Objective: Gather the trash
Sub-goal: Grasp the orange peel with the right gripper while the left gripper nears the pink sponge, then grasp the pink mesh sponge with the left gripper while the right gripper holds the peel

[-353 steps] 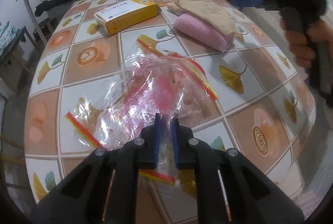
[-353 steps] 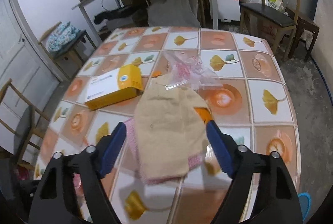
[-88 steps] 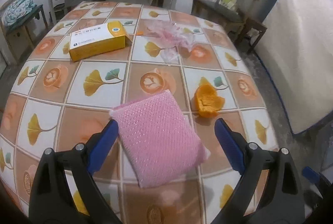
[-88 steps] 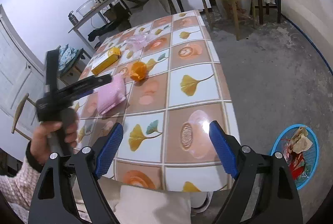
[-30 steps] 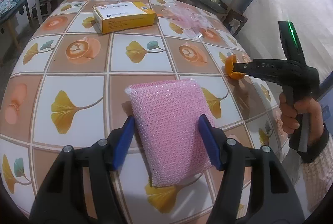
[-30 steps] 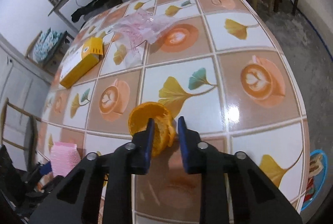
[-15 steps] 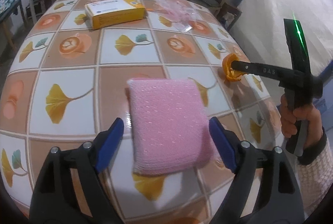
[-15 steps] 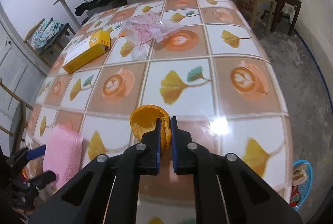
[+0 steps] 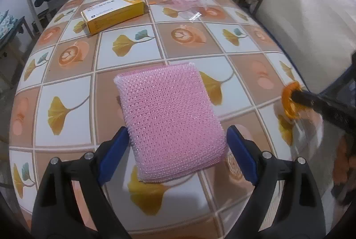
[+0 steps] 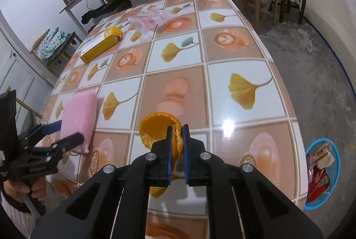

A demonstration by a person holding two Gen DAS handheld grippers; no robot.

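The right gripper (image 10: 176,132) is clamped on the orange peel (image 10: 155,127), its blue pads pinching one wall of the cupped rind; the lower part of the peel is hidden behind the fingers. The peel's hollow faces away from the camera, toward the far end of the table (image 10: 244,50), and it hangs just above the near tiles. In the left wrist view the same peel (image 9: 290,103) appears at the right edge, blurred, and the gripper holding it is cut off. The left gripper (image 9: 176,150) has its jaws wide, having just been opening; the pink sponge (image 9: 169,114) lies flat between them, unpinched, its long axis running away from the camera. Only the right wrist view shows the blue basket (image 10: 322,174) of scraps on the floor beside the table.
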